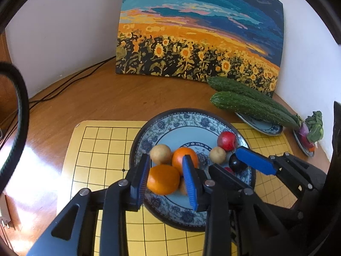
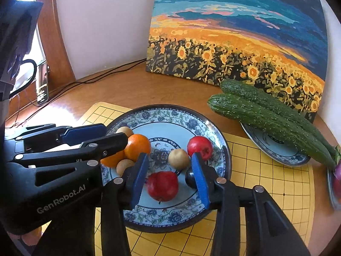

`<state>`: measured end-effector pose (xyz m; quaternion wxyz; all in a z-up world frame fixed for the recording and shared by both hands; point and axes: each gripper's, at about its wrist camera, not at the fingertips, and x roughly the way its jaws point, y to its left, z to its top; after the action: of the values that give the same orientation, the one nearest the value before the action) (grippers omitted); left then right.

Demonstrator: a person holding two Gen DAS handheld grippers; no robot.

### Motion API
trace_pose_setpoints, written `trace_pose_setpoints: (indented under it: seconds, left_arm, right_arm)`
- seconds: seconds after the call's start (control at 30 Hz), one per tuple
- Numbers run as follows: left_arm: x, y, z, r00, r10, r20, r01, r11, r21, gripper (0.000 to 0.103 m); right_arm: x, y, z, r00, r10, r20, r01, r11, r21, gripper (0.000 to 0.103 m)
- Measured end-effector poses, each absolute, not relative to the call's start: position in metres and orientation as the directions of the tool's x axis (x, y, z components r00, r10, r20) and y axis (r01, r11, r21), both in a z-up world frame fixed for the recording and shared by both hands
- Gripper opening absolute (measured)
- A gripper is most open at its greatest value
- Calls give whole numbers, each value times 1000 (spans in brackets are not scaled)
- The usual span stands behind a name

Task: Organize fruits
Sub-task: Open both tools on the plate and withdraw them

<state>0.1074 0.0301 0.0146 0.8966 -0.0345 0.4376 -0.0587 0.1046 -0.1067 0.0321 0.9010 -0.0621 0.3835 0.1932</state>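
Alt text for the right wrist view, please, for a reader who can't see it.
The open right gripper straddles a red fruit lying on a blue-patterned plate that also holds two oranges, small tan fruits, a dark plum and another red fruit. The left gripper reaches in beside the oranges; behind, two cucumbers rest on a second plate.

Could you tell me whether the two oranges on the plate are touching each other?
Touching: in the right wrist view the back orange presses against the front orange with no gap.
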Motion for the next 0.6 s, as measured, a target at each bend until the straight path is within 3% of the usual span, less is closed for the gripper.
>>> trace_pose_setpoints:
  seconds: [0.6]
  left_arm:
    - [68,34,35,622,-133,-771,80,991,-107,43]
  right_arm:
    - [69,-120,45,644,292,-707,-359,931,57,58]
